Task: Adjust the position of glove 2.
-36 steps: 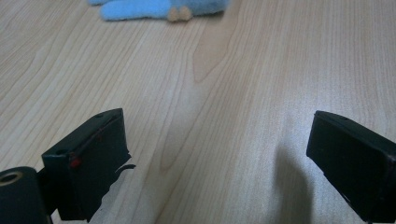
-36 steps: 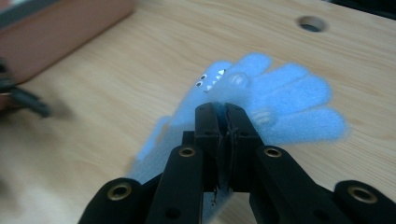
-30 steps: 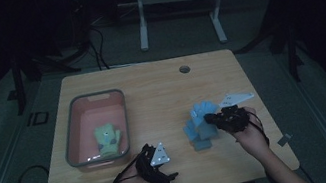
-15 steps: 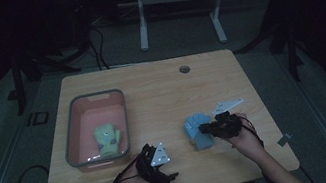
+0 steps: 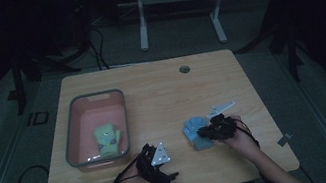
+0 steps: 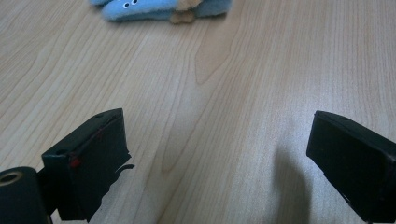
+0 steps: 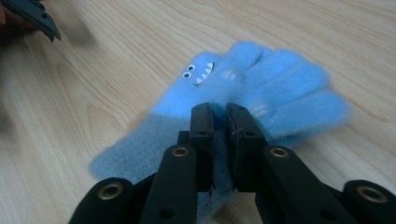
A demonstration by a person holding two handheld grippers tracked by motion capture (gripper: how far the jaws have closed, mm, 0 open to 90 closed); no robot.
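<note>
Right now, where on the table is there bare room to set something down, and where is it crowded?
The widest free patch is the far half of the table, between the pink bin and the right edge, around the small hole. A bare strip also runs between bin and blue glove. It is crowded along the near edge, where the left tool sits open and the right tool pinches the glove.

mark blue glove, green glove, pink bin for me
blue glove (image 7: 280, 88), right gripper view, on its spread fingers.
green glove (image 5: 108, 139), high view, on its middle, lying inside the bin.
pink bin (image 5: 97, 96), high view, on its far grey rim.
</note>
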